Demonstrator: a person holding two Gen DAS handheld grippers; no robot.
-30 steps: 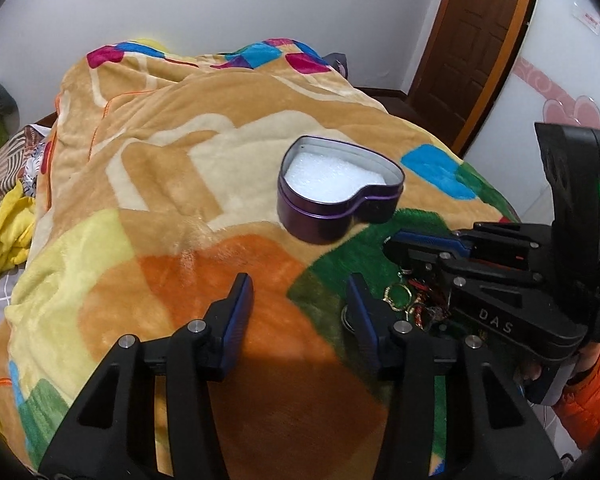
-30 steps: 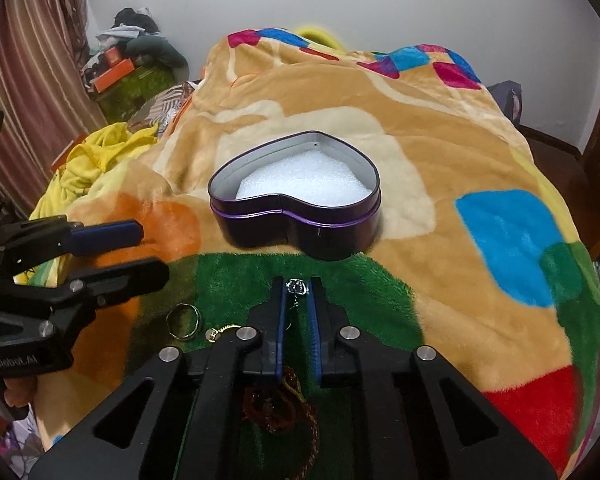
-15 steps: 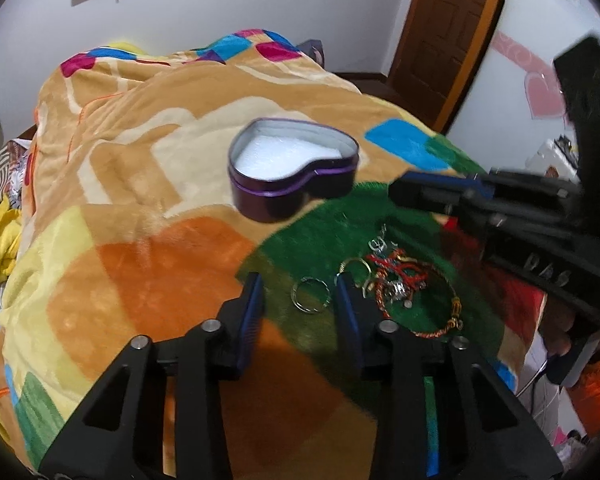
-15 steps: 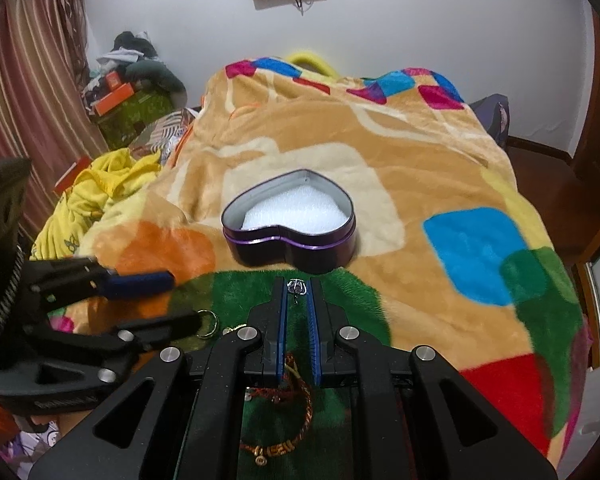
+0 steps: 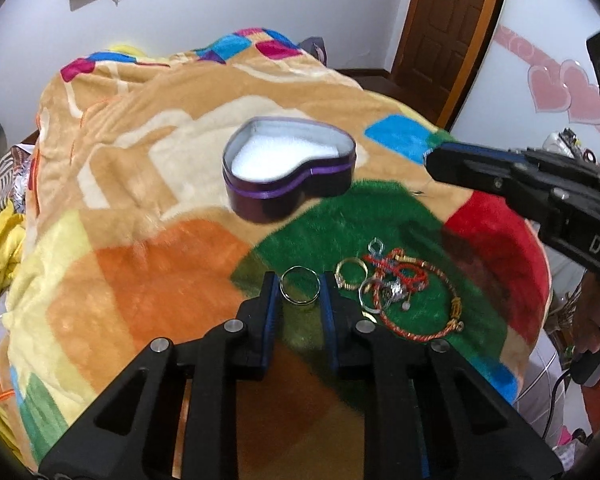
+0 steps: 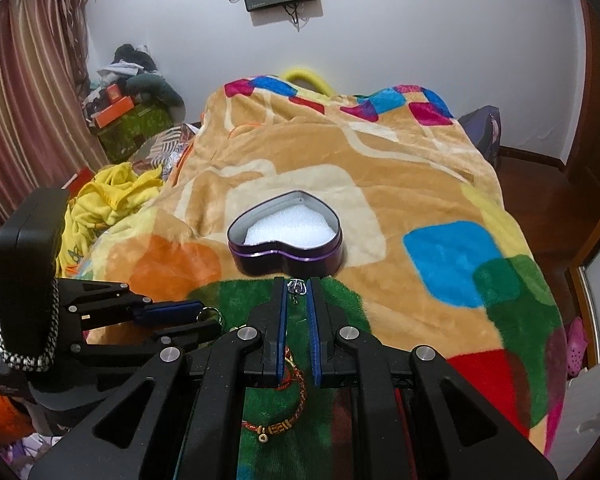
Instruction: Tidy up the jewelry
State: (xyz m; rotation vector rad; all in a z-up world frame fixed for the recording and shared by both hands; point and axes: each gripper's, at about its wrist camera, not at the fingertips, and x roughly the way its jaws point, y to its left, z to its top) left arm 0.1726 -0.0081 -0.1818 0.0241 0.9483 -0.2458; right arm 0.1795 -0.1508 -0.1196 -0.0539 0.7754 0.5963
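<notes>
A purple heart-shaped tin (image 5: pixel 292 200) (image 6: pixel 288 260) lined with white foam sits open on the blanket. My left gripper (image 5: pixel 300 284) (image 6: pixel 204 322) is low over the green patch, its jaws closing with a silver ring (image 5: pixel 300 285) (image 6: pixel 210 314) between them, touching both pads. Right of it lies a jewelry pile (image 5: pixel 396 288) with a gold ring (image 5: pixel 351 274) and a red beaded bracelet (image 6: pixel 296 384). My right gripper (image 6: pixel 297 286) (image 5: pixel 434 162) hangs above the blanket just short of the tin, shut on a small silver charm (image 6: pixel 297 287).
A colourful fleece blanket (image 6: pixel 420 184) covers the bed. Yellow clothes (image 6: pixel 112 196) and clutter lie at the left, with a curtain behind. A wooden door (image 5: pixel 440 32) stands at the far right, and a person's hand (image 5: pixel 588 320) holds the right gripper.
The left jaws have narrowed from wide apart to close around the silver ring. The right gripper has lifted with the charm, uncovering the jewelry pile.
</notes>
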